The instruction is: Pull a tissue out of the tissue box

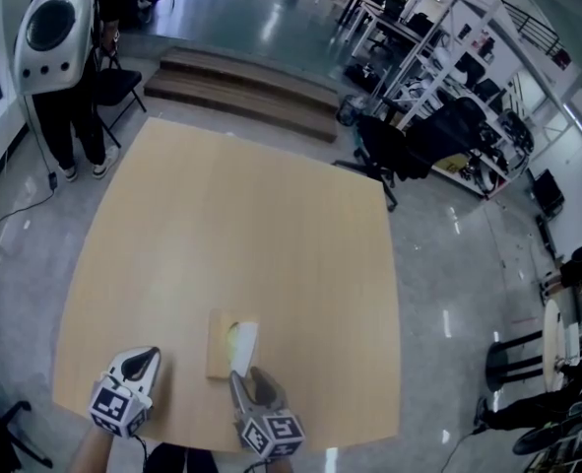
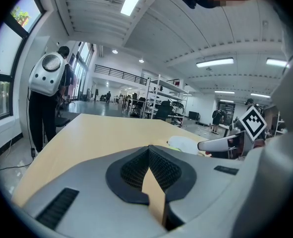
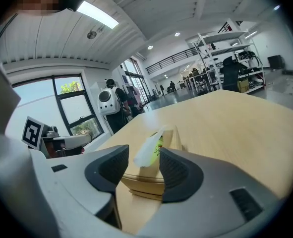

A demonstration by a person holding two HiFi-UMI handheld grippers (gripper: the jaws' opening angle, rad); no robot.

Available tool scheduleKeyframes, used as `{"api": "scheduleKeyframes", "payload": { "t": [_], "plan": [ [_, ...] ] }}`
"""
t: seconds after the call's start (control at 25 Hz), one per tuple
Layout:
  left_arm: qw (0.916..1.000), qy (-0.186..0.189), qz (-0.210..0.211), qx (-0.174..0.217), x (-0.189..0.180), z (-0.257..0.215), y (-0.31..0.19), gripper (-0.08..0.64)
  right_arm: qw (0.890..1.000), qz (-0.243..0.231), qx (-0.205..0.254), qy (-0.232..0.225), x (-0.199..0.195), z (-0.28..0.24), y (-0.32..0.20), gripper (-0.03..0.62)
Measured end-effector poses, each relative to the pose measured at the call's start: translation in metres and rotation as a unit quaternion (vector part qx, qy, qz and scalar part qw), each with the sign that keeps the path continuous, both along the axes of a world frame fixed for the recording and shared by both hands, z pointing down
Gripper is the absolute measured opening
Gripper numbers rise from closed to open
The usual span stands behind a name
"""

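A flat tan tissue box (image 1: 222, 348) lies near the front edge of the wooden table (image 1: 241, 225). A white tissue (image 1: 243, 345) sticks up out of its slot. My right gripper (image 1: 246, 380) is just behind the box with its jaws open. In the right gripper view the tissue (image 3: 148, 150) stands in the gap of this gripper (image 3: 144, 165), and neither pad presses on it, with the box (image 3: 146, 180) right in front. My left gripper (image 1: 148, 355) hovers to the left of the box, apart from it. Its jaws (image 2: 148, 155) are shut and hold nothing.
A person with a white backpack (image 1: 59, 37) stands by a black chair (image 1: 118, 87) beyond the table's far left corner. Low wooden steps (image 1: 241, 87) lie beyond the far edge. Dark office chairs (image 1: 399, 146) and shelving stand at the right.
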State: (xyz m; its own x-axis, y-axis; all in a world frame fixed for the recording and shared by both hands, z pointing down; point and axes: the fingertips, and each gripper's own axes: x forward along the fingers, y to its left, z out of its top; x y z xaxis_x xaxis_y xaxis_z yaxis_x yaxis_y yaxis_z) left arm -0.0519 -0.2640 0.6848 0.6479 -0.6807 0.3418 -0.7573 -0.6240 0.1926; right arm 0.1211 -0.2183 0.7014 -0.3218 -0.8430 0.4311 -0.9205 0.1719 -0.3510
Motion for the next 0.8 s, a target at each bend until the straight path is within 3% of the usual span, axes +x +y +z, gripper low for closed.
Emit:
{"api": "scheduleKeyframes", "payload": {
  "t": [0.28,0.6,0.72,0.8],
  "plan": [
    [1.0,-0.005,-0.003,0.001,0.0,-0.004,-0.006,0.006,1.0,-0.005,-0.006,0.014,0.0,0.003,-0.003,0.189],
    [1.0,-0.002,-0.004,-0.001,0.003,0.003,-0.005,0.006,1.0,0.002,-0.012,0.028,0.006,0.007,-0.004,0.084],
    [1.0,0.0,-0.002,-0.001,0.003,0.007,-0.004,0.006,0.999,0.005,-0.012,0.03,0.006,0.009,-0.004,0.081],
    [1.0,0.0,-0.002,-0.001,0.003,0.005,-0.006,0.006,0.999,0.011,-0.013,0.036,0.007,0.01,-0.004,0.037]
  ]
}}
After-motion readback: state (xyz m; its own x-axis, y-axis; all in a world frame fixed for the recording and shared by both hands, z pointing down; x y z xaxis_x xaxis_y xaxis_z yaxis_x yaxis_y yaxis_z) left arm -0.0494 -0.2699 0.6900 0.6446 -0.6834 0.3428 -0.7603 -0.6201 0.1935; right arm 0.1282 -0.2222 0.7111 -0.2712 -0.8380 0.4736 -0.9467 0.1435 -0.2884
